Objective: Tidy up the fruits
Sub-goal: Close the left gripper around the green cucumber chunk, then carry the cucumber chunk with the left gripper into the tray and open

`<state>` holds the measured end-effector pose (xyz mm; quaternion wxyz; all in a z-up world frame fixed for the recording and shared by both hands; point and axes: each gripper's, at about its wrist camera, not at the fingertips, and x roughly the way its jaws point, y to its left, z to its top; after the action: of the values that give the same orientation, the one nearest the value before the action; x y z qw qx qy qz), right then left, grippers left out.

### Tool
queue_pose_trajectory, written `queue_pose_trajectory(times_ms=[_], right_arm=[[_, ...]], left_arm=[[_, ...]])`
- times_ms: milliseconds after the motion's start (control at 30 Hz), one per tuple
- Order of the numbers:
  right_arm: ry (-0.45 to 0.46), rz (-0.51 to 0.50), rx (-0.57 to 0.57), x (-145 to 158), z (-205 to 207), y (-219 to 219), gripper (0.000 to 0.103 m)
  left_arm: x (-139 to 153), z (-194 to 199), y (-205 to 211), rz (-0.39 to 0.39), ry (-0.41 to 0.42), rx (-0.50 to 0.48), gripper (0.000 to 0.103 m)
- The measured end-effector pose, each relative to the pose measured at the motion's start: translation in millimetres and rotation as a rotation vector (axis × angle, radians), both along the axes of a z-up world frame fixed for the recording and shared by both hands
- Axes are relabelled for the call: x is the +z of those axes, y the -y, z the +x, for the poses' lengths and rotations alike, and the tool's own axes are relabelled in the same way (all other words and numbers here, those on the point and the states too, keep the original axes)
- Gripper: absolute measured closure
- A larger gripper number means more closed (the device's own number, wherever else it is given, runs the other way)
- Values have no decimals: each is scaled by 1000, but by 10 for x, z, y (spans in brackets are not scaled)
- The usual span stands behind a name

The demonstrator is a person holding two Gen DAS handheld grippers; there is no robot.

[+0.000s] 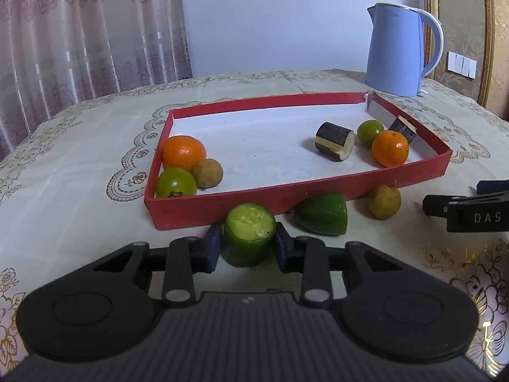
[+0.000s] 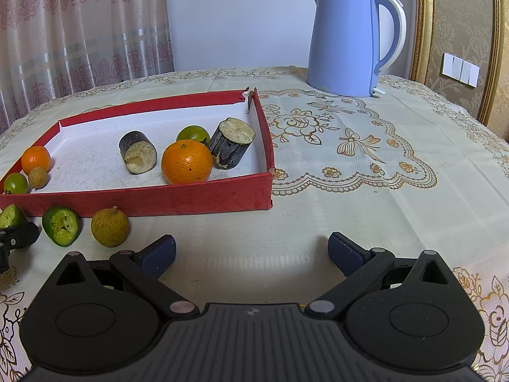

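Pinching a green cucumber piece (image 1: 248, 238) with my left gripper (image 1: 248, 248), pale cut face up, just before the red tray (image 1: 219, 205); my right gripper (image 2: 251, 254) is hanging spread over the cream floral tablecloth (image 2: 366, 197), blue kettle (image 2: 346, 41) behind.

A blue kettle (image 2: 351, 41) stands near the far edge of my table, on its patterned tablecloth (image 2: 366, 197). Behind it I see curtains (image 2: 82, 31) and wall switches (image 2: 460, 69).
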<state>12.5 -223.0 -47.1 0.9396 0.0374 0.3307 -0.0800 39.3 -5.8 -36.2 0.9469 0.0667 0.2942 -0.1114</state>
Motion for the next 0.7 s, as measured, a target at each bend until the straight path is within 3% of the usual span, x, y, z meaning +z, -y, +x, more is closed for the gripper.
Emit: queue_pose_trajectory(times_ms=[600,700], right_arm=[[0,0,0,2,-2,-1,1],[0,0,0,2,-2,-1,0]], left_arm=[[305,48,8,-12,73,-2,73],[387,95,-21,-46,65,-14,73]])
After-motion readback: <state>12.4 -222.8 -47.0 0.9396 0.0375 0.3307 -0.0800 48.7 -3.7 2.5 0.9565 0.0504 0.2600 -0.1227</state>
